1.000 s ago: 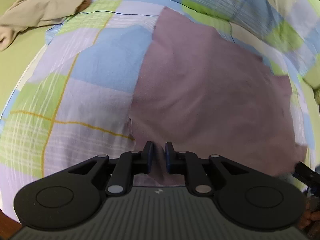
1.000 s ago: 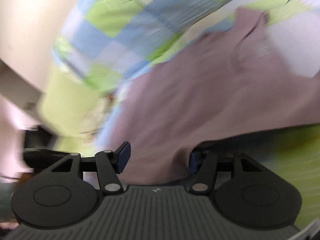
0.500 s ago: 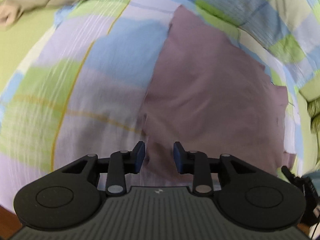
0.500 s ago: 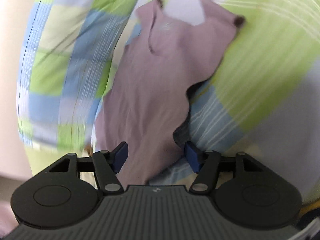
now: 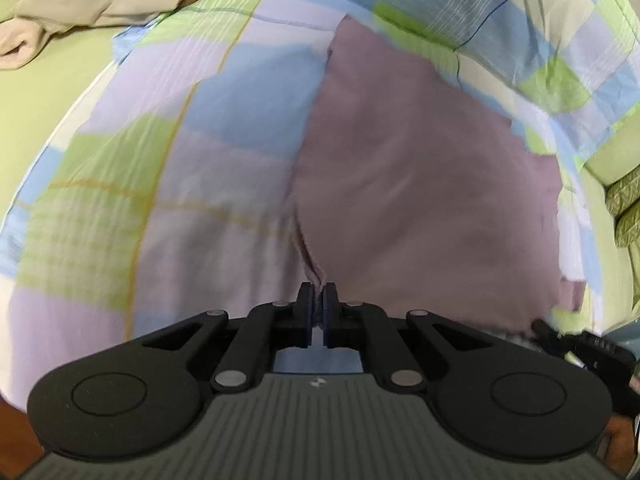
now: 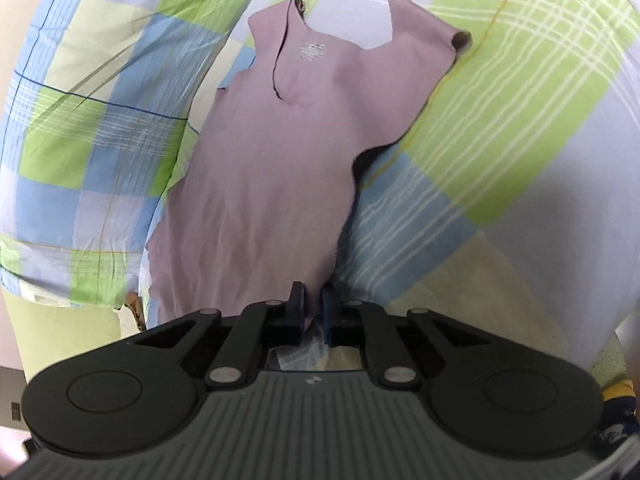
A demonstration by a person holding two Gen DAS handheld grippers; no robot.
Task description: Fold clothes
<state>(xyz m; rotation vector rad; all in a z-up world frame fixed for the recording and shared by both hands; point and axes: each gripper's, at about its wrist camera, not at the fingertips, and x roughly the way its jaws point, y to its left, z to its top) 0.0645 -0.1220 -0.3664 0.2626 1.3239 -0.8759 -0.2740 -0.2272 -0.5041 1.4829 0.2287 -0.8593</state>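
Your left gripper [image 5: 319, 294] has just closed, pinching the mauve top's [image 5: 420, 184] hem. Your right gripper [image 6: 313, 295] has likewise just clamped its hem; the top spreads toward 12 o'clock across the checked sheet [image 6: 500, 128].

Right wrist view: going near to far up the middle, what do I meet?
Right claw shut on the hem → mauve top → its pale printed logo → neckline → checked bedsheet.
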